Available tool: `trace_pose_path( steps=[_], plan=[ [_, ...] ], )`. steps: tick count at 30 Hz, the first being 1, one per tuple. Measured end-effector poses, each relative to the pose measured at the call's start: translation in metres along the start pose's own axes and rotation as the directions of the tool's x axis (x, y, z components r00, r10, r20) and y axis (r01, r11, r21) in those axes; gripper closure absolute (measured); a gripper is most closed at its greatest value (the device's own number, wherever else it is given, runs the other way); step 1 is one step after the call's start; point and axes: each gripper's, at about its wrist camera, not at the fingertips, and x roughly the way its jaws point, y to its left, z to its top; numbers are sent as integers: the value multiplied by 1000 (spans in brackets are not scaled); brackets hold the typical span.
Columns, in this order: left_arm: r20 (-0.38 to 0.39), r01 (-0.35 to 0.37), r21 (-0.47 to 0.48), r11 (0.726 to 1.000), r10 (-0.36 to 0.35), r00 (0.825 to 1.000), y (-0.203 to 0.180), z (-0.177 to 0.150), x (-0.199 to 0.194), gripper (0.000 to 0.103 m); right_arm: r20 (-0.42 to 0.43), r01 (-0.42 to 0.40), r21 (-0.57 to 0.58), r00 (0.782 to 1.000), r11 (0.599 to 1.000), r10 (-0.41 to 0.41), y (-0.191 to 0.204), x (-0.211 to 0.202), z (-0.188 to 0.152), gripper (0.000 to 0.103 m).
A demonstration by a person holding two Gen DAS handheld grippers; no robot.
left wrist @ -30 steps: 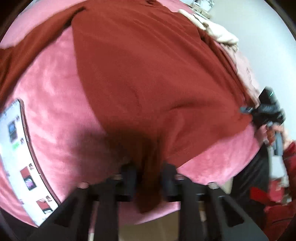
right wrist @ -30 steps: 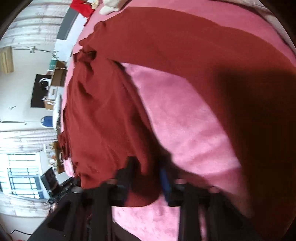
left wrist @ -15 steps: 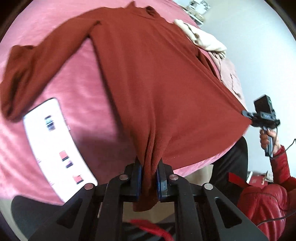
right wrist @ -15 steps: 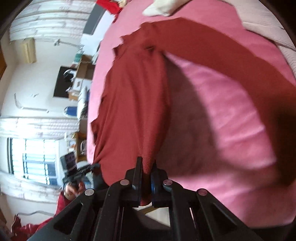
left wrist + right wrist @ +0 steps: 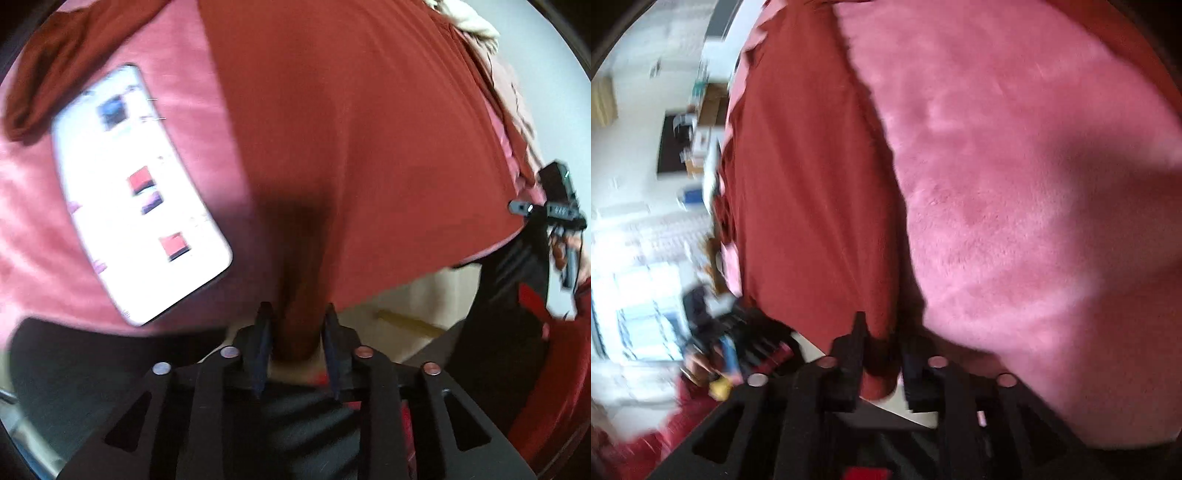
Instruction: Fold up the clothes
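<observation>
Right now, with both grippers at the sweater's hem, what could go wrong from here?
Both jaws are opening with the sweater hem between them. The left gripper and right gripper sit past the pink bed's edge, so the released hem may slide off. The phone beside the sweater could get dragged.

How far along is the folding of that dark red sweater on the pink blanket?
Done: the dark red sweater lies spread out on the pink blanket, one sleeve stretched out beside the phone.
In hand: its bottom hem hangs between the left tongs and the right tongs, and both sets of jaws are opening.
Left: no fold is visible yet, so sleeves and body still need folding.
</observation>
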Motion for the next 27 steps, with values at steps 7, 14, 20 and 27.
trace_pose_path(
  steps=[7, 14, 20, 27],
  plan=[
    [249, -273, -91, 958, 288, 925, 18, 27, -71, 72, 325, 419, -291, 889, 860, -323, 69, -47, 28, 81],
    [425, -399, -85, 913, 396, 814, -49, 144, -26, 63, 537, 548, -394, 789, 738, -299, 155, 2, 127, 80],
    [465, -504, -155, 850, 513, 722, -46, 200, 13, 47, 499, 601, -439, 782, 668, -375, 166, 75, 191, 80],
    [434, -436, -242, 867, 498, 751, 12, 167, -10, 20, 386, 537, -488, 840, 688, -382, 129, 70, 170, 79]
  ],
)
